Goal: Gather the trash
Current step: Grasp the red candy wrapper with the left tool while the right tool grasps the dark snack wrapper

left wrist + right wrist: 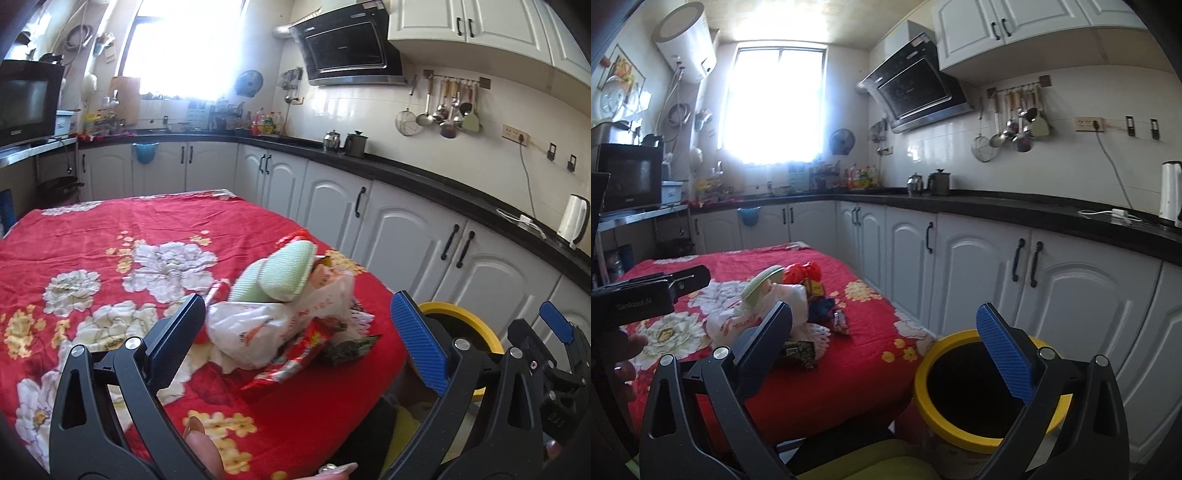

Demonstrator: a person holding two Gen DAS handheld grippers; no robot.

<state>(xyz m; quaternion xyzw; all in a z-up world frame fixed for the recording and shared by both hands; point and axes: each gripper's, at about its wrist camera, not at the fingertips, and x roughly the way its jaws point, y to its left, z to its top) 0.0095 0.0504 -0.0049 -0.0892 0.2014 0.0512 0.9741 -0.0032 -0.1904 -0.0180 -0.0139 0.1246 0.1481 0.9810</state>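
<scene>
Looking at risks first: the trash pile (291,317) is loose and mixed, so we could pinch only the thin white plastic bag (251,336) and drag the rest apart. The green foam pads (280,275) sit on top of the pile and would likely tumble off if the bag gets tugged. The red wrappers (295,358) lie at the pile's near edge, close to the surface (110,229) corner; a sideways nudge could push them off onto the floor instead of into the yellow-rimmed bin (964,391). The red floral cloth under the pile is wrinkled, so we could also snag fabric on a low grab.

Positions relative to the pile: left gripper (299,332) is spread wide and empty, hovering just in front of the pile, with the bag lined up between its pads. Right gripper (886,354) is likewise wide apart, holding nothing, off to the pile's right side and over the bin. The bin stands on the floor just beside the surface corner nearest the pile, mouth clear as far as we can see.
</scene>
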